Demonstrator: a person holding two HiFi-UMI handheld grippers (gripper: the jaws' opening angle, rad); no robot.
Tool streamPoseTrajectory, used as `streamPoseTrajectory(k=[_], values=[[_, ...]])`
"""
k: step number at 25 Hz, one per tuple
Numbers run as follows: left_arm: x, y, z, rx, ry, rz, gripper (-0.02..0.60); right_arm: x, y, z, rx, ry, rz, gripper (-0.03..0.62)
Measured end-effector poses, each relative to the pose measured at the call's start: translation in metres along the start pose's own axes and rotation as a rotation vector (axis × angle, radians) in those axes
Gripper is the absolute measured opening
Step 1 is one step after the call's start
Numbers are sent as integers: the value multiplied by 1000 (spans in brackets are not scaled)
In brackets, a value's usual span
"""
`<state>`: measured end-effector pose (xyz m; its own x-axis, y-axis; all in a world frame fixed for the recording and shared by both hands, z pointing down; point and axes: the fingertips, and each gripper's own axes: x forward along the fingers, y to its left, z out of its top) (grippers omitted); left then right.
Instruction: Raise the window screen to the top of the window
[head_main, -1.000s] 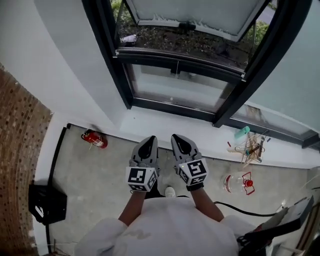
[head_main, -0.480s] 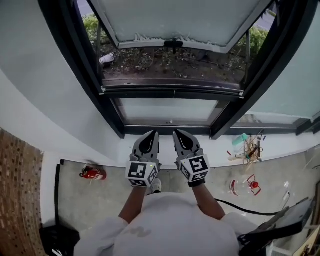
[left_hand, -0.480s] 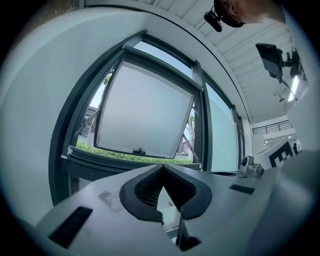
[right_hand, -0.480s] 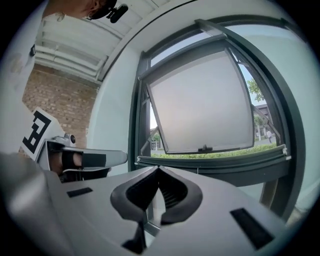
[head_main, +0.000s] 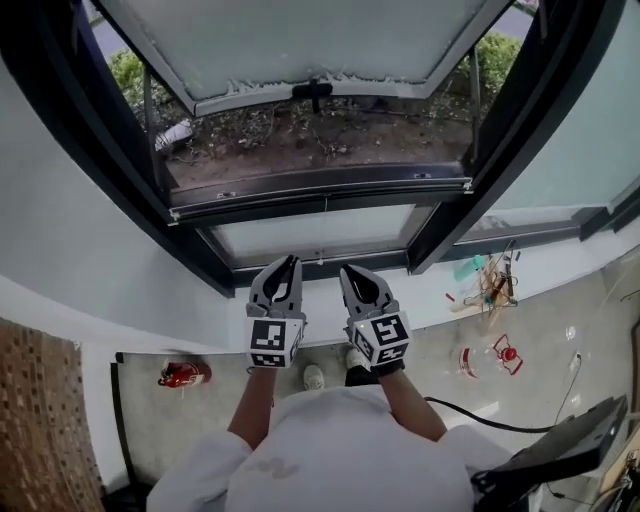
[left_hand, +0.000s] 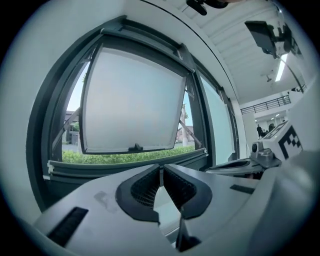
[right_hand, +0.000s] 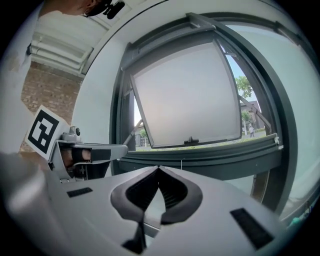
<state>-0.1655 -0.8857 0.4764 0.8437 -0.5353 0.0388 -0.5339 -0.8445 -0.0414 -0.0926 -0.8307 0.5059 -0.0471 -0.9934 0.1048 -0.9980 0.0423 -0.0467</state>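
Open sash (head_main: 300, 40) cropped at top, ledge clutter (head_main: 490, 290) too small to tell

No legible text or numbers.

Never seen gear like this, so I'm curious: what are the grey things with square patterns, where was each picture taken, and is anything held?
A person at a window holds a hand-worked claw in each hand; the patterned cubes are part of them. The head view looks down from a camera on the person's head: left claw, right claw. The other two views come from cameras riding on each claw, facing the open sash. Both claws are shut and empty. On the floor lie a red extinguisher and a bottle.
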Motion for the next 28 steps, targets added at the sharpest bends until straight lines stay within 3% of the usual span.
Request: streamPoseTrajectory(k=[6, 12, 15, 20, 24, 28], values=[[43, 3, 18, 217, 41, -23, 3, 15, -29, 20, -17, -28, 3, 0], [91, 9, -6, 446, 201, -42, 5, 17, -48, 20, -19, -20, 10, 0], [118, 15, -22, 574, 307, -48, 83, 19, -70, 19, -4, -20, -17, 0], [138, 26, -38, 780, 400, -45, 139, 29, -88, 2, 55, 14, -31, 0], [153, 29, -61, 918, 483, -94, 253, 44, -92, -19, 110, 57, -7, 0], [158, 35, -72, 1011, 497, -78, 253, 68, -90, -55, 145, 151, 23, 3]])
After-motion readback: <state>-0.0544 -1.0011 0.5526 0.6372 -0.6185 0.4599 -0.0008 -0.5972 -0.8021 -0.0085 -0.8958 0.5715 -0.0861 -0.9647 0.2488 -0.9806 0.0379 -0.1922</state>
